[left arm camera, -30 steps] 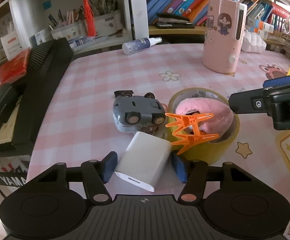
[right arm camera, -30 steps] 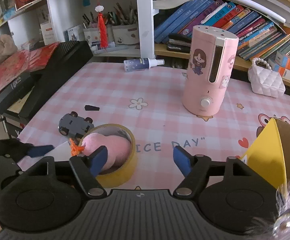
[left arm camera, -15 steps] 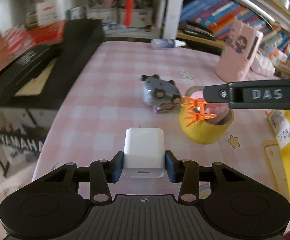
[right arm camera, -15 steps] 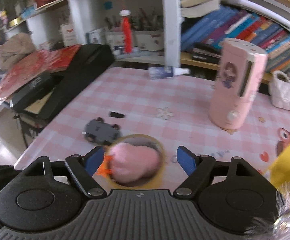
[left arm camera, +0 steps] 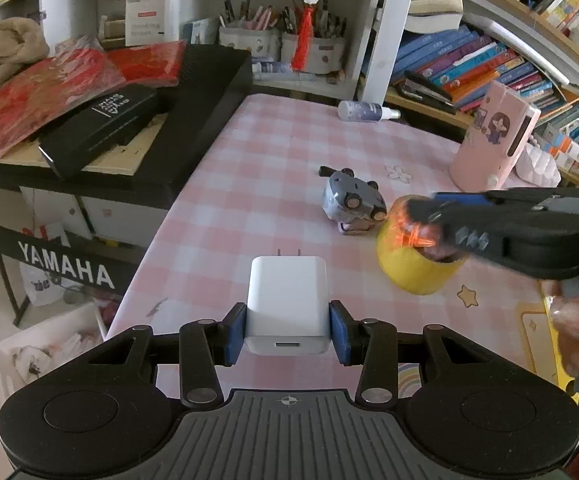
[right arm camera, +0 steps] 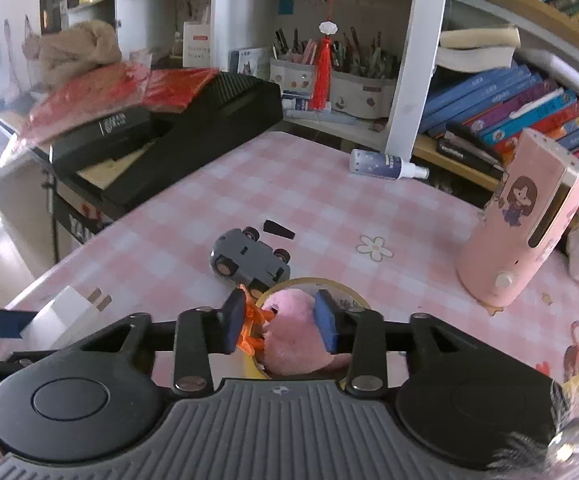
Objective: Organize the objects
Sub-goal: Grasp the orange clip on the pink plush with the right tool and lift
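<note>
plush [right arm camera: 293,336] in tape roll [right arm camera: 353,300] | toy car [right arm camera: 249,260] behind roll

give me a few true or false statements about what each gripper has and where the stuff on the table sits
1. The left gripper is shut on the white charger. True.
2. The right gripper is open over bare tablecloth. False: it is shut on the pink plush and the orange hair clip inside the yellow tape roll.
3. The grey toy car lies wheels-up. True.
4. The spray bottle stands upright. False: it lies on its side.
5. The pink humidifier has tipped over. False: it stands on the table.
</note>
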`<state>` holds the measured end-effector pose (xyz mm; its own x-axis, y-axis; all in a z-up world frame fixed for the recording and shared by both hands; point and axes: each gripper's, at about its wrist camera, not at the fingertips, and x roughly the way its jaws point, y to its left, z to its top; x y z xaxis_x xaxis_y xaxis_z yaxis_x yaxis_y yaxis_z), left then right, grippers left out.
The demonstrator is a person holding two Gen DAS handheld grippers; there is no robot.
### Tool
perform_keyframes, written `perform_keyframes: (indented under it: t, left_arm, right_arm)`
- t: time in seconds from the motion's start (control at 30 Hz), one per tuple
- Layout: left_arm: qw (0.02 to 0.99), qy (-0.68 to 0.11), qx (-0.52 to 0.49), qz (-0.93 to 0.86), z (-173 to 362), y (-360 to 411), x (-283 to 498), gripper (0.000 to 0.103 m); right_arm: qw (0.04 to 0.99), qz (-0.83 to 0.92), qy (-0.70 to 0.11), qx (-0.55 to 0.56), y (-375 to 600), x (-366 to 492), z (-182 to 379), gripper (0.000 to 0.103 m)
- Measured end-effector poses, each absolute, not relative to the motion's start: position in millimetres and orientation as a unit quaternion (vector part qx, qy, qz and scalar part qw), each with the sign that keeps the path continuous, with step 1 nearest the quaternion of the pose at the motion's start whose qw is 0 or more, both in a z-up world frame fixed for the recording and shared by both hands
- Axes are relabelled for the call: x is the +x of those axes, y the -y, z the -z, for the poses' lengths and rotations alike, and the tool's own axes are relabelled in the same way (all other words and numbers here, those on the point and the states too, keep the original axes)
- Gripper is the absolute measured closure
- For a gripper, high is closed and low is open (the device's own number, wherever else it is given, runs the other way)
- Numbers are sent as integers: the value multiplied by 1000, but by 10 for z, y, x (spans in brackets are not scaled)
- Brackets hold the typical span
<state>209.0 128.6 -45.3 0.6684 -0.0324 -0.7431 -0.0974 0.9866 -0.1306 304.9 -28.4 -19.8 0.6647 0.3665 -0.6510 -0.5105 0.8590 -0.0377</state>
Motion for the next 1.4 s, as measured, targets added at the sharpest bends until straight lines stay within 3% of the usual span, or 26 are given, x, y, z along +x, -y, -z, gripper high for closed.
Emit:
perform_keyframes:
  t: [0.37, 0.8, 0.83, 0.9, 0.93, 1.3, 1.4]
  left_arm:
    - [922, -377, -85, -12, 295, -1240, 1946, 62]
    - [922, -374, -95, -20, 251, -1285, 1756, 62]
    - [921, -376, -96, -23, 259, -1300, 1750, 62]
    - [920, -378, -98, -27, 269, -1321, 1738, 62]
    - [920, -379, -99, -28, 273, -1333, 1736, 62]
    - [916, -387, -99, -31, 310, -1378, 1776, 62]
    - [916, -387, -100, -30, 309, -1391, 1785, 62]
  right_arm:
    - [925, -238, -286, -78, 566, 2786, -153, 102]
    - [917, -236, -310, -83, 554, 2703, -16, 100]
    - [916, -239, -310, -84, 528, 2705, -9, 94]
    - [915, -239, -313, -86, 477, 2727, 8, 59]
    - [916, -235, -312, -87, 458, 2734, 15, 55]
    - [899, -221, -304, -225, 52, 3038, 415, 48]
    - [896, -224, -293, -249, 33, 3061, 458, 54]
